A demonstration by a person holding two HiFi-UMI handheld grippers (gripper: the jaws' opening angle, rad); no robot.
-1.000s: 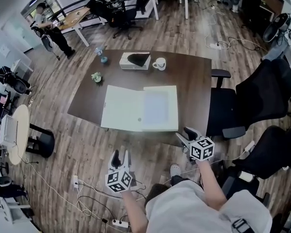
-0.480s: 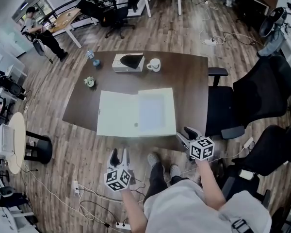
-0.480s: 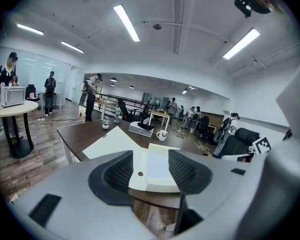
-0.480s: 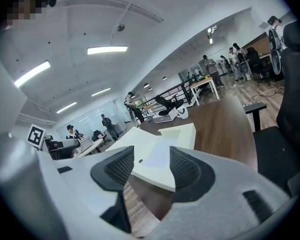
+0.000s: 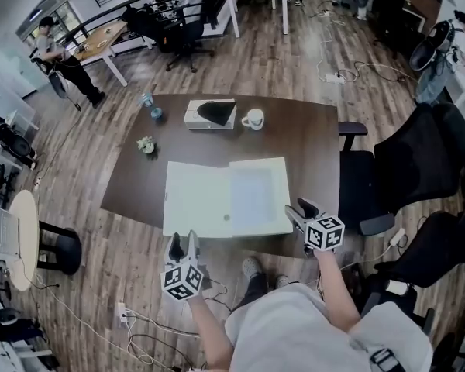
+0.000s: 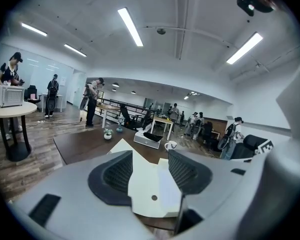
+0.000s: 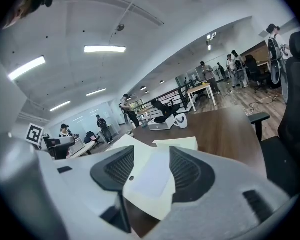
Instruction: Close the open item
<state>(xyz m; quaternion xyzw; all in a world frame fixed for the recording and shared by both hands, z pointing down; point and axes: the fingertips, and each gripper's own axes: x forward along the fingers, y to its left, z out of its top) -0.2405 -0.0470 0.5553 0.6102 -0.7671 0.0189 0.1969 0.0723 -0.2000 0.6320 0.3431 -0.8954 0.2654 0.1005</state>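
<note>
A flat white box [image 5: 198, 200] lies open on the dark brown table [image 5: 302, 142], its lid spread to the left and its shallow tray [image 5: 260, 194] to the right. My left gripper [image 5: 180, 246] hangs open just short of the table's front edge, below the lid's near corner. My right gripper [image 5: 301, 211] is open at the tray's near right corner, above the table edge. In the left gripper view the box [image 6: 146, 191] shows beyond the empty left gripper [image 6: 149, 171]. The right gripper view shows the box [image 7: 151, 181] past the empty right gripper [image 7: 151, 166].
At the table's far side stand a tissue box [image 5: 211, 114], a white mug [image 5: 253, 118], a small plant [image 5: 146, 144] and a blue bottle [image 5: 149, 104]. Black office chairs [image 5: 407, 161] crowd the right. A round white table [image 5: 15, 239] is at the left. Cables lie on the floor.
Both grippers have come forward to the table's front edge, the left one farther. The box has not moved, and the jaws stand as before.
</note>
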